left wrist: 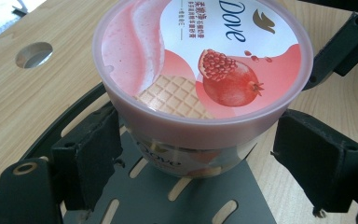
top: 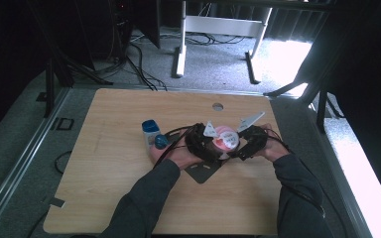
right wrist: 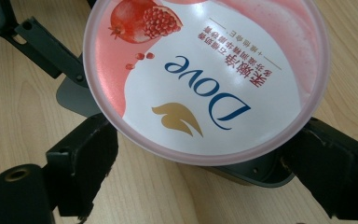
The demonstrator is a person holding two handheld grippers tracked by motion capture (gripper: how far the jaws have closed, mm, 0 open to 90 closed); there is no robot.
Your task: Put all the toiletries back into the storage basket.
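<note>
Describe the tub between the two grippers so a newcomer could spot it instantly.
Start at the wooden table, then go to its middle, where both hands meet. There sits the round pink tub, its lid printed with a pomegranate; the blue-capped bottle to its left is slimmer.

A tub [top: 226, 139] sits near the table's [top: 109, 198] centre, on a slotted plate [top: 202, 172]. The left gripper [top: 202, 141] flanks its left, the right gripper [top: 248, 144] its right. A bottle [top: 150, 130] stands further left.
</note>
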